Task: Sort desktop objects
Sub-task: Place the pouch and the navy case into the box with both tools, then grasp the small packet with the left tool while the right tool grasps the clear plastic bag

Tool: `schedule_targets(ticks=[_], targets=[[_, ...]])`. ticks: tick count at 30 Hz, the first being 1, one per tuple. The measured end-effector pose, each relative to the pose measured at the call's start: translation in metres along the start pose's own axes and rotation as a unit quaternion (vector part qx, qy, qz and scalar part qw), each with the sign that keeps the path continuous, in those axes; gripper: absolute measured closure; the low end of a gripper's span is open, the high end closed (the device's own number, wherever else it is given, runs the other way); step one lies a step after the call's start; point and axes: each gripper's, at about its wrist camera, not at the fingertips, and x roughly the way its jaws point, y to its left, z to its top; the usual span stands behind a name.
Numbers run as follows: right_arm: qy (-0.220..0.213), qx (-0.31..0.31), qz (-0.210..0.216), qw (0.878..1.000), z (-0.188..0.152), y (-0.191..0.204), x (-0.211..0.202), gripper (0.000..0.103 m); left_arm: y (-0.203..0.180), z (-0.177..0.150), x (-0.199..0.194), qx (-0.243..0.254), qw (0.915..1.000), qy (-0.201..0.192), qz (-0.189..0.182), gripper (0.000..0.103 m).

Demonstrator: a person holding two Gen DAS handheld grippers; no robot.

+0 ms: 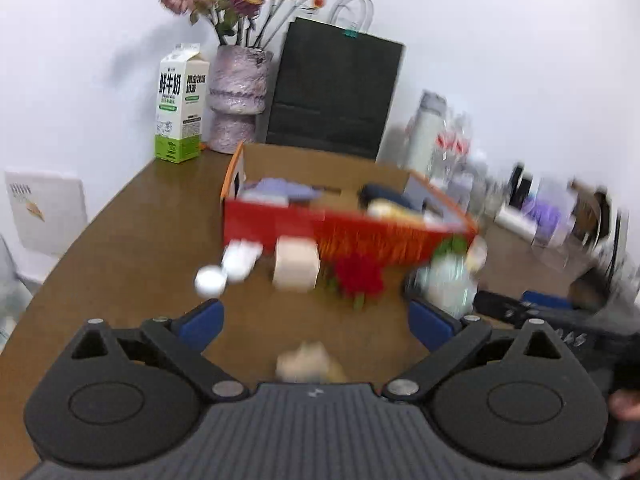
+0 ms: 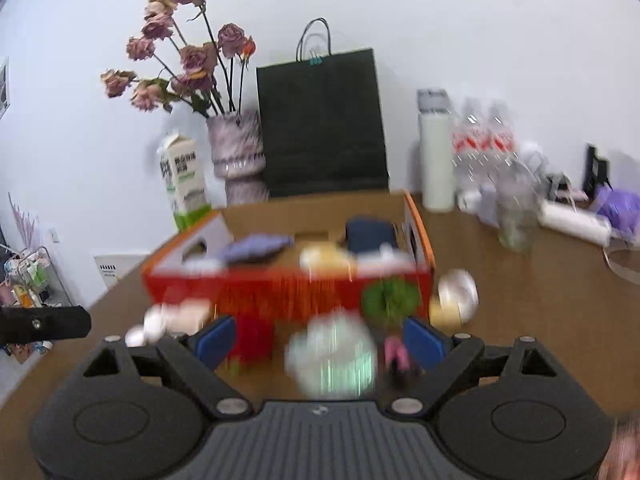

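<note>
A red cardboard box (image 1: 348,240) (image 2: 288,292) stands open on the brown table (image 1: 132,240), with a purple cloth (image 2: 256,248), a dark pouch (image 2: 370,234) and other blurred items inside. In front of it lie a white bottle (image 1: 228,268), a beige block (image 1: 296,266), a red flower (image 1: 360,280) (image 2: 254,338) and a pale green-white bundle (image 1: 444,284) (image 2: 334,356). My left gripper (image 1: 318,324) is open over bare table, with a small beige lump (image 1: 308,364) near its base. My right gripper (image 2: 320,342) is open, and the pale bundle lies between its fingers, untouched by the pads.
At the back stand a milk carton (image 1: 180,104), a vase of dried roses (image 1: 238,96), a black paper bag (image 1: 334,92), a white flask (image 2: 436,156) and water bottles (image 2: 484,148). A glass jar (image 2: 516,212) and a green plant (image 2: 390,300) are at the right.
</note>
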Motion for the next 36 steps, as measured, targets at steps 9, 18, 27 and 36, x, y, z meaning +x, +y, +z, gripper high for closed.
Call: schedule_targets(ticks=[9,18,27,36], targets=[[-0.029,-0.102,-0.046,0.993,-0.023,-0.010,-0.067,0.013,-0.022,-0.027,0.024,0.017,0.9973,0.064,0.032,0.013],[-0.017,-0.073,0.017,0.997,0.002,-0.003,-0.003,0.015,-0.007,-0.026,0.044,-0.033,0.9941,0.085,0.059,0.059],[0.039,-0.030,-0.014,0.999,0.020,-0.010,0.074,0.059,-0.015,-0.019,0.028,-0.014,0.9974,0.054,0.045,0.091],[-0.020,0.007,0.035,0.999,0.055,-0.016,0.017,0.082,-0.004,0.050,-0.004,-0.040,0.9986,-0.021,-0.027,0.092]])
